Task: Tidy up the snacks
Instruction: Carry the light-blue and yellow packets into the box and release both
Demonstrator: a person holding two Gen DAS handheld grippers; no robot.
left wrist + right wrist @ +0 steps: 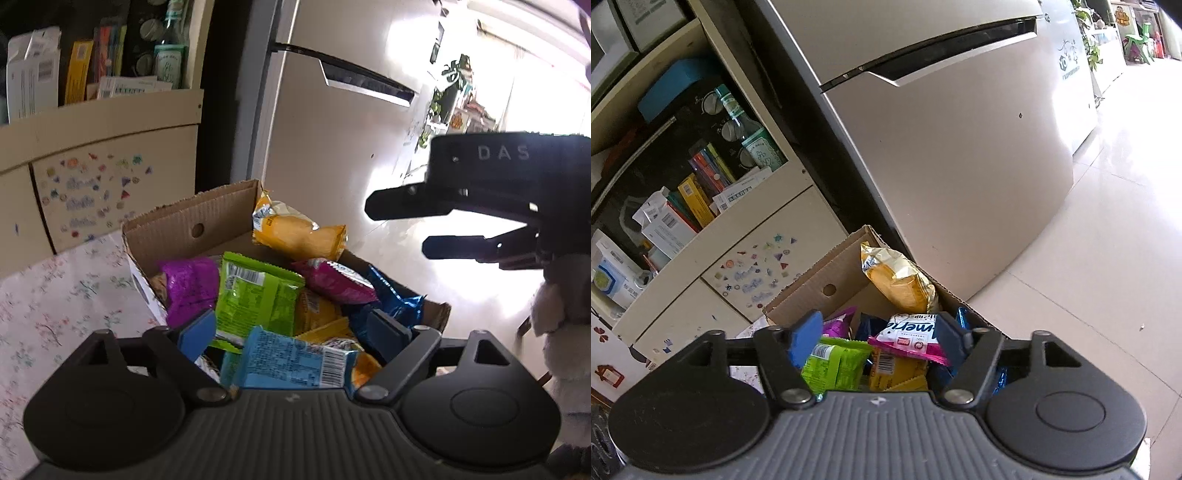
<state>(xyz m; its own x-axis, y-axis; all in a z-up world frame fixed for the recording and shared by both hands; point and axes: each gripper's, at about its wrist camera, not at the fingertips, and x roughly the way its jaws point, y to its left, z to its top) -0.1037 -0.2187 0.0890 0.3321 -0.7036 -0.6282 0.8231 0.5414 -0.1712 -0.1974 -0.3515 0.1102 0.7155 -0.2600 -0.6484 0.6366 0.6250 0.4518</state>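
Both tongs hang over a cardboard box (192, 225) of snacks. Left tongs (291, 332) stand wide apart with blue pads, gripping nothing; a light-blue packet (295, 363) lies between them, untouched as far as can be seen. Right tongs (875, 338) are partly spread, also empty, above a pink packet (908, 338).

Beyond the box stands a smooth, pale-gold fridge (942, 166), and to the left a cream shelf unit (713, 240) with stickers. The box is corrugated, its torn flap upright with a round hole, and sits on a desk (55, 314) covered in floral cloth. Glossy floor tiles (1089, 295) lie open on the right.

Inside, crinkled foil packets are heaped: a puffy yellow bag (295, 230) at the far wall, a green packet (255, 295), a purple one (190, 284) and a blue foil one (388, 295) by the right edge.
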